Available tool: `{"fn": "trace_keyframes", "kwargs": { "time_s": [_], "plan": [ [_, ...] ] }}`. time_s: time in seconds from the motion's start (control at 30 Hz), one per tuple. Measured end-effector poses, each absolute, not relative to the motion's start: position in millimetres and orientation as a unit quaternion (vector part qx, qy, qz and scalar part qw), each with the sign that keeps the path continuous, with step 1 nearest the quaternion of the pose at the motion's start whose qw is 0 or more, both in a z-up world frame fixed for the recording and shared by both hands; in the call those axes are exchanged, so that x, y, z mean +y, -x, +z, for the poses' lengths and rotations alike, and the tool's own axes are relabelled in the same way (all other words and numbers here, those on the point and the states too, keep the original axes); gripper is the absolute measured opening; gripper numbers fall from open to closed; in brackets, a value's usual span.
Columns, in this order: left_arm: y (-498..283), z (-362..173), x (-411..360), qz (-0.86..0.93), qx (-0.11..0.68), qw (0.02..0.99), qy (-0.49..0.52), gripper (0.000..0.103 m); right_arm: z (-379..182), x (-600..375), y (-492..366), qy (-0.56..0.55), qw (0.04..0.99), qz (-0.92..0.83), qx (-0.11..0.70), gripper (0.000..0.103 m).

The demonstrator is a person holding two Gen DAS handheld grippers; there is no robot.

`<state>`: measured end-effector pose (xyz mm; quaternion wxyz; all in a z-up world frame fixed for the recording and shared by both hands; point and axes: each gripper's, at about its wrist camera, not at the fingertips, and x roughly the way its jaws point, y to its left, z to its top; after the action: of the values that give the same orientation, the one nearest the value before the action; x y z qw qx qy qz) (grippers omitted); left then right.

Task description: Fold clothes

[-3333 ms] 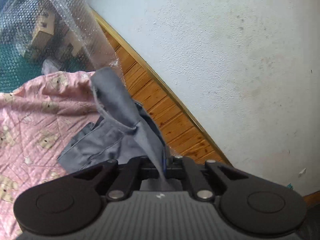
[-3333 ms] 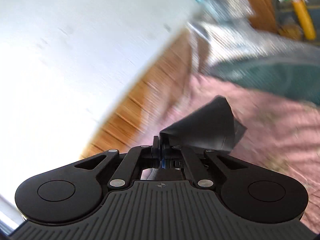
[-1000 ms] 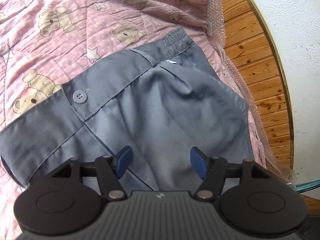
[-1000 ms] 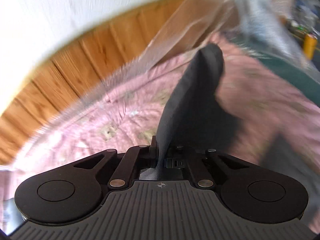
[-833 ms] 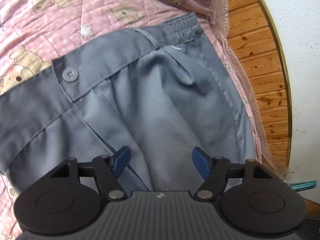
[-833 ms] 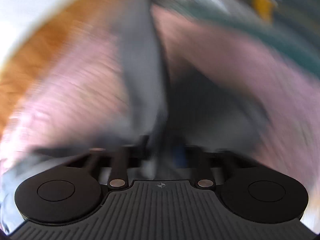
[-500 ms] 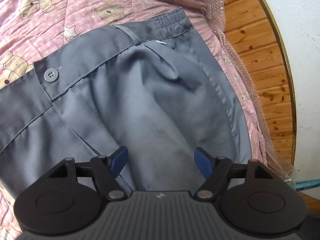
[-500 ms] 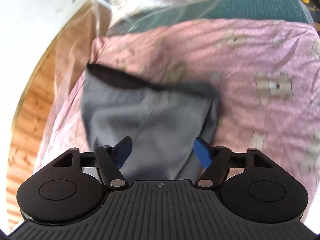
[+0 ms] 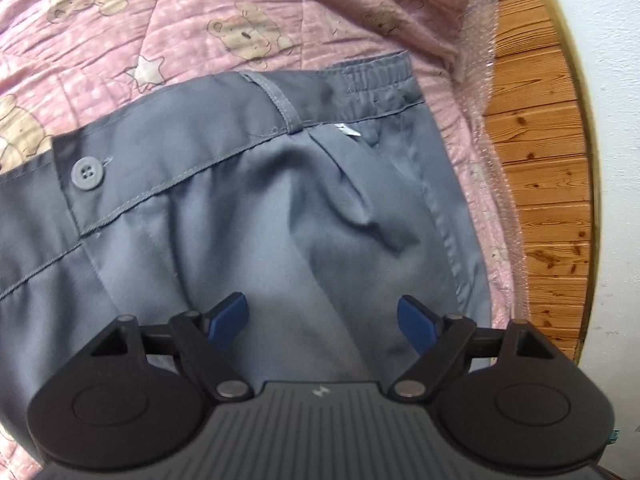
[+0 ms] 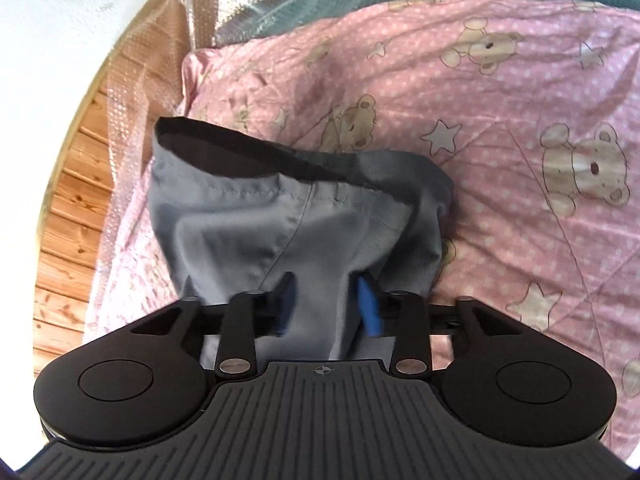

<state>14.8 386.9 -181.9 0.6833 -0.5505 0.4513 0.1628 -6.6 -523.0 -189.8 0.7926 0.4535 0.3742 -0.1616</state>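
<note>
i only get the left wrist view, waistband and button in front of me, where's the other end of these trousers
Observer: The right wrist view shows a leg opening of the grey trousers lying on the pink bear quilt, its hem gaping open.
Operator: is the right gripper on it
Observer: The right gripper has leg cloth between its jaws, which are closing. I cannot tell whether the pads press on it.
Operator: anything past the quilt over there
Observer: Bubble wrap over something dark green beyond the quilt's far edge.
Operator: and my side
Observer: The left gripper is over the trousers' front, jaws opening, nothing pinched.
</note>
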Motion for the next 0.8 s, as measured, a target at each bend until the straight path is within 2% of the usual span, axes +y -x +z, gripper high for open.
{"fn": "trace_keyframes", "kwargs": {
  "time_s": [0.07, 0.1, 0.13, 0.17, 0.2, 0.3, 0.4, 0.47, 0.53, 0.6, 0.63, 0.67, 0.73, 0.8],
  "plan": [
    [-32.5, -192.1, 385.9, 0.177, 0.476, 0.667, 0.545, 0.083, -190.4, -524.5, -2.6, -0.442, 0.793, -0.163, 0.387, 0.047],
    [-40.0, -191.7, 384.5, 0.180, 0.478, 0.672, 0.536, 0.078, -190.2, -525.4, -6.3, -0.437, 0.793, -0.160, 0.392, 0.033],
    [-47.6, -190.3, 382.4, 0.179, 0.484, 0.677, 0.524, 0.066, -188.2, -525.6, -10.4, -0.430, 0.797, -0.157, 0.395, 0.020],
    [-56.2, -192.2, 380.1, 0.170, 0.497, 0.677, 0.516, 0.022, -185.4, -525.4, -15.2, -0.422, 0.801, -0.153, 0.398, 0.006],
    [-61.2, -195.7, 378.6, 0.156, 0.507, 0.671, 0.518, 0.002, -179.9, -524.7, -18.4, -0.413, 0.808, -0.149, 0.393, 0.003],
    [-58.7, -180.9, 373.2, 0.135, 0.493, 0.700, 0.498, 0.000, -149.2, -523.5, -18.3, -0.403, 0.837, -0.134, 0.345, 0.000],
    [-19.9, -128.7, 373.0, 0.075, 0.396, 0.758, 0.514, 0.000, -108.3, -528.0, -0.8, -0.410, 0.859, -0.119, 0.284, 0.000],
    [16.7, -105.3, 372.8, 0.073, 0.367, 0.782, 0.499, 0.000, -99.6, -522.5, 6.8, -0.365, 0.868, -0.138, 0.306, 0.000],
    [37.7, -115.3, 375.9, 0.094, 0.398, 0.769, 0.491, 0.002, -93.7, -515.1, 12.7, -0.310, 0.875, -0.161, 0.336, 0.003],
    [55.5, -136.8, 382.8, 0.132, 0.436, 0.738, 0.498, 0.008, -98.8, -493.0, 7.9, -0.233, 0.863, -0.207, 0.397, 0.038],
    [63.8, -143.9, 386.1, 0.144, 0.441, 0.727, 0.507, 0.009, -99.2, -478.7, 6.1, -0.194, 0.861, -0.226, 0.413, 0.046],
    [71.9, -146.3, 389.1, 0.152, 0.437, 0.723, 0.513, 0.011, -94.9, -462.3, 7.1, -0.162, 0.866, -0.233, 0.410, 0.053],
    [87.2, -150.2, 394.3, 0.167, 0.429, 0.717, 0.524, 0.021, -76.9, -417.8, 7.2, -0.102, 0.894, -0.210, 0.383, 0.053],
    [92.3, -150.0, 391.5, 0.163, 0.423, 0.719, 0.527, 0.036, -55.1, -354.8, 1.3, -0.025, 0.930, -0.104, 0.352, 0.062]
  ]
}}
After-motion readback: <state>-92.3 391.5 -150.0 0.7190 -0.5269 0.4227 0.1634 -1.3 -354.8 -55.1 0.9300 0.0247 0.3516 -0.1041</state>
